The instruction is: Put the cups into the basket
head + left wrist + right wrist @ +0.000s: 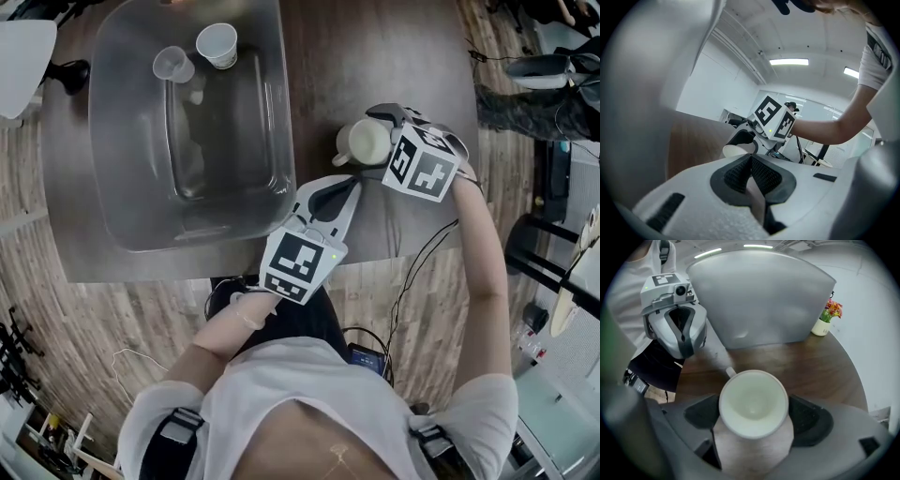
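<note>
Dark wooden worktop, clear basket on it with two cups already inside. White mug upright just beside the basket, between the spread right claw, pads seemingly not yet pressing. Left claw pressed together, empty. Grasping step now; next, probably: close squarely on the mug, lift over the wall, set down.

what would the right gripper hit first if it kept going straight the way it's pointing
Most likely the white mug: it sits between the right gripper's open jaws, directly in line. The wooden table lies under it, though how far below the jaws is unclear.
</note>
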